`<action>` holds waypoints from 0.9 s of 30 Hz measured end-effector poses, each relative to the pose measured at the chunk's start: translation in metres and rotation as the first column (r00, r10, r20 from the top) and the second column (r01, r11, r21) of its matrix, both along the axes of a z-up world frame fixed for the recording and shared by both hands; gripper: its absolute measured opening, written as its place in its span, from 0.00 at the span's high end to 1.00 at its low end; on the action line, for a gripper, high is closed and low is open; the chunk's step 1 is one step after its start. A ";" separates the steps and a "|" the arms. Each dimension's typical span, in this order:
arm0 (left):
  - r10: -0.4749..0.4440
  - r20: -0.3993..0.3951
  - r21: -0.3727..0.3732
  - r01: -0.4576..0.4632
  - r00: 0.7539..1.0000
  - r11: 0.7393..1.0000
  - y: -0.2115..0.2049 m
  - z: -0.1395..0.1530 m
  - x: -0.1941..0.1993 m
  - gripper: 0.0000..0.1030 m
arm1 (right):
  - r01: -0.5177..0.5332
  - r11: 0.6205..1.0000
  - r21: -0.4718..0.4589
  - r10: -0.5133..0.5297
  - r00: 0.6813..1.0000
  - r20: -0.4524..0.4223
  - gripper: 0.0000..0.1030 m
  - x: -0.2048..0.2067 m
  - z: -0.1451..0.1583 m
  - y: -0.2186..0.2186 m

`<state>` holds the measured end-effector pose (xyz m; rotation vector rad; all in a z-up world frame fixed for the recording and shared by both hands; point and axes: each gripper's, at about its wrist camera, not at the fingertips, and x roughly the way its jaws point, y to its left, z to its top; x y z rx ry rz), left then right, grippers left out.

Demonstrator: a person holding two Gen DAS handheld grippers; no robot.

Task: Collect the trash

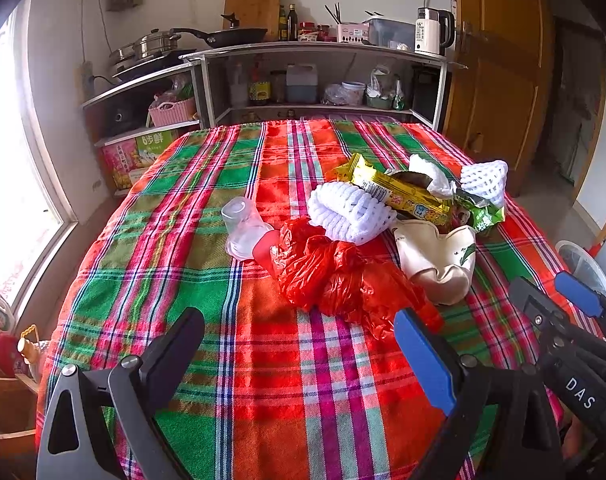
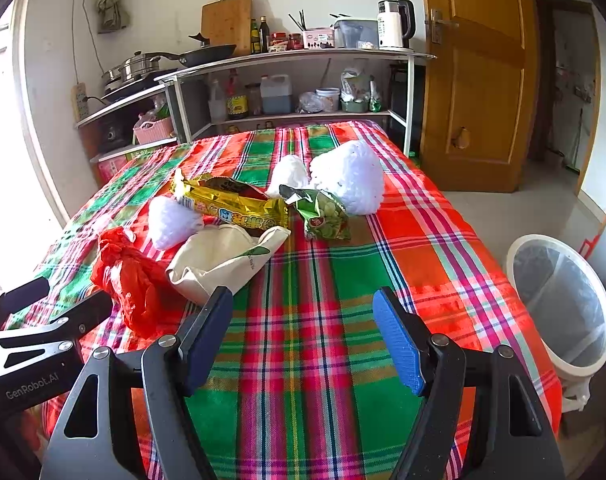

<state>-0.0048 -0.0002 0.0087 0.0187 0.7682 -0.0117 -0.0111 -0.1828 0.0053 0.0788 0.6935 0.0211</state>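
Both your left gripper (image 1: 299, 354) and right gripper (image 2: 303, 336) hang spread wide and empty over the plaid tablecloth (image 2: 323, 280). The trash sits heaped mid-table: red plastic bag (image 1: 331, 276), crushed paper cup (image 2: 223, 260), yellow wrapper (image 2: 231, 202) and white foam nets (image 2: 349, 176) (touching one another), with the lined bin (image 2: 563, 304) beside the table's right edge.

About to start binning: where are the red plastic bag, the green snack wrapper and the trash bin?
red plastic bag (image 1: 331, 276): left wrist view, on its crumpled middle.
green snack wrapper (image 2: 327, 216): right wrist view, on its printed front.
trash bin (image 2: 521, 248): right wrist view, on its white rim.
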 end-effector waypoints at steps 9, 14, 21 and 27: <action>-0.002 0.012 -0.008 0.002 1.000 1.000 0.002 0.002 -0.001 0.06 | 0.002 1.000 -0.005 -0.002 1.000 0.005 0.29 -0.001 0.001 0.000; 0.000 0.020 -0.004 0.000 1.000 1.000 0.003 0.004 -0.004 0.06 | 0.003 1.000 -0.003 -0.003 1.000 0.007 0.29 -0.001 0.002 0.000; 0.000 0.022 -0.004 0.000 1.000 1.000 0.003 0.006 -0.006 0.06 | 0.003 1.000 -0.003 -0.003 1.000 0.008 0.29 -0.002 0.003 0.000; 0.000 0.023 -0.004 0.001 1.000 1.000 0.003 0.007 -0.007 0.06 | 0.003 1.000 -0.004 -0.003 1.000 0.008 0.29 -0.002 0.003 0.001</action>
